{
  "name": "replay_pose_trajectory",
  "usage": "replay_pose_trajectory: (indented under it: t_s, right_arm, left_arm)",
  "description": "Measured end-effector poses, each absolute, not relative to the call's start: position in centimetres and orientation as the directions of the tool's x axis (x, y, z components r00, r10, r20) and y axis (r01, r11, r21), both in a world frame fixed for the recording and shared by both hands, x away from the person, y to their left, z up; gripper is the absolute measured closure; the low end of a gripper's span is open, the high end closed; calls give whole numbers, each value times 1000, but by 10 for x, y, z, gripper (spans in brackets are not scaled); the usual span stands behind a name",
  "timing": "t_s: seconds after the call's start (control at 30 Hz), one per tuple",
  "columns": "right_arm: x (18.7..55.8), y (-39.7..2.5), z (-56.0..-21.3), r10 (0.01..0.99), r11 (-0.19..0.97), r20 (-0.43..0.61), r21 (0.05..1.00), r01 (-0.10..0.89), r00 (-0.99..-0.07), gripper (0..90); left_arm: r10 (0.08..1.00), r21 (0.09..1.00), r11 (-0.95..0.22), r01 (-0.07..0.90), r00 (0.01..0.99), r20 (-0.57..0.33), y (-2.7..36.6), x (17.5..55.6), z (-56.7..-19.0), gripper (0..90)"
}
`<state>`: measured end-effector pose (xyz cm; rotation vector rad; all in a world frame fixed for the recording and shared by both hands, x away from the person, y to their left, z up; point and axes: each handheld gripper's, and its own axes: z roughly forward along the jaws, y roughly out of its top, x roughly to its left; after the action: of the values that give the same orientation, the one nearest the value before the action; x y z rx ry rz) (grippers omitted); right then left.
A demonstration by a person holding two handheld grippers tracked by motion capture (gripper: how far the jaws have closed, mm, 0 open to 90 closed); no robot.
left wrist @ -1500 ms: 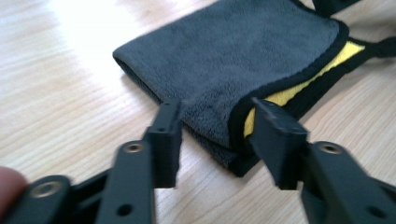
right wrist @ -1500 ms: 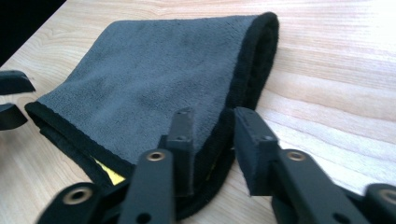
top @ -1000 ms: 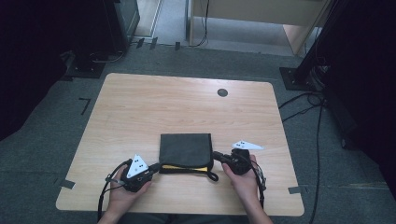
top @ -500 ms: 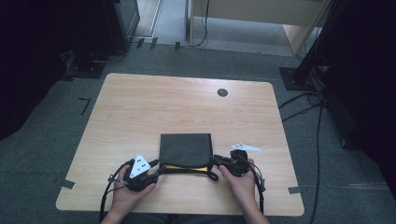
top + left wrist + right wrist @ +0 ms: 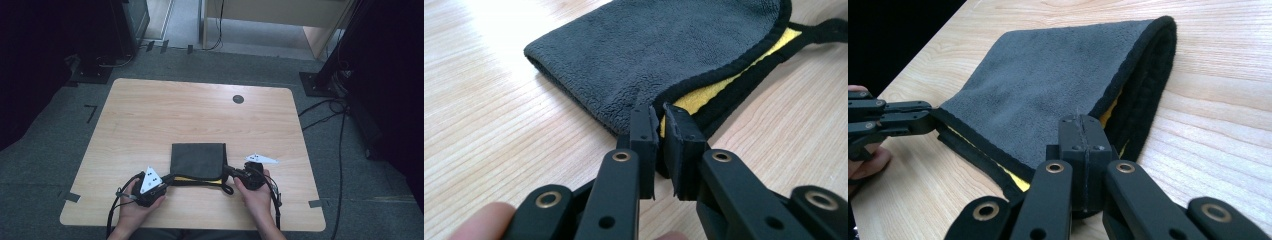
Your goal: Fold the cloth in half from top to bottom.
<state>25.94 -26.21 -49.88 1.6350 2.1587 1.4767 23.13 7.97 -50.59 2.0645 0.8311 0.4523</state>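
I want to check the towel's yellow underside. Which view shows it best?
The left gripper view: the yellow layer shows broad and sharp under the grey towel, beside the left tongs. The right gripper view shows thin yellow slivers; the high view, a faint yellow line.

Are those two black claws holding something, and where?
Yes: both hold the folded grey towel. Left gripper pinches one near corner of its top layer; right gripper the other.

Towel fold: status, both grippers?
Left gripper pinching the near-left corner of the grey towel, fingers not quite closed. Right gripper shut on the near-right corner. Towel folded, yellow underside showing. Nothing in the way.
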Motion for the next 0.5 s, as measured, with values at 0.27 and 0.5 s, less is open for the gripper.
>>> replay_pose_trajectory:
  t_s: [0.27, 0.5]
  right_arm:
    - [261, -262, -505, 731, -9, 517, 660, 752, -445, 837]
    - [260, -262, -507, 750, -16, 506, 657, 754, -425, 900]
  left_arm:
    - [689, 804, -456, 382, 723, 47, 77, 230, -508, 717]
    - [697, 799, -466, 380, 714, 67, 76, 230, -508, 817]
